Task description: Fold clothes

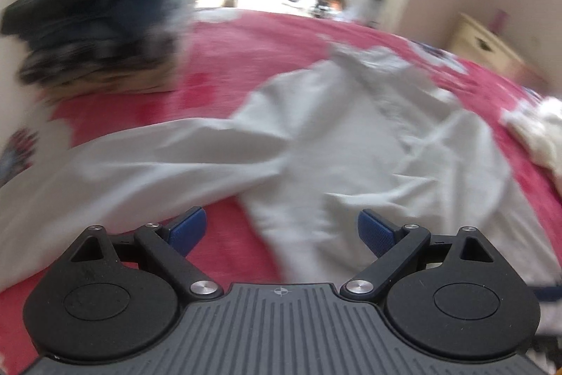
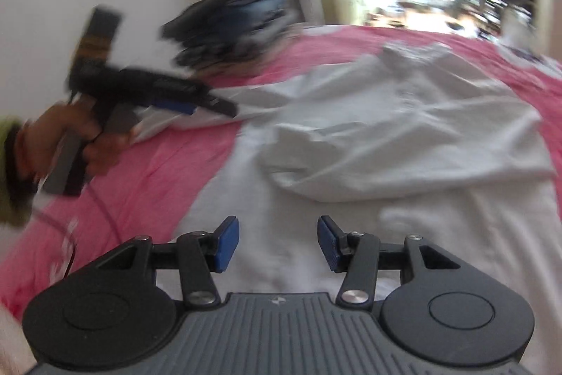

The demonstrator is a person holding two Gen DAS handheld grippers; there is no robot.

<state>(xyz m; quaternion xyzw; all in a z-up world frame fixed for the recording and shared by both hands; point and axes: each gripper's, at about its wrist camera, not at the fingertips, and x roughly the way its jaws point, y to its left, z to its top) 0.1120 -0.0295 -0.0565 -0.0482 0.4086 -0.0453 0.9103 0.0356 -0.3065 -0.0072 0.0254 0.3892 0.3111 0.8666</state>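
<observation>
- Shirt (image 1: 351, 136): white, spread crumpled on the pink bedspread (image 1: 217, 58), one sleeve stretched out to the left.
- Left gripper (image 1: 281, 231): jaws apart, empty, above the shirt's lower edge.
- Right gripper (image 2: 278, 243): jaws apart, empty, over the shirt.
- Dark clothes pile (image 1: 98, 20): far left on the bed.

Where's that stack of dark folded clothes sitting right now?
The stack of dark clothes sits at the far left of the pink bed cover by the wall, beyond the white shirt.
</observation>
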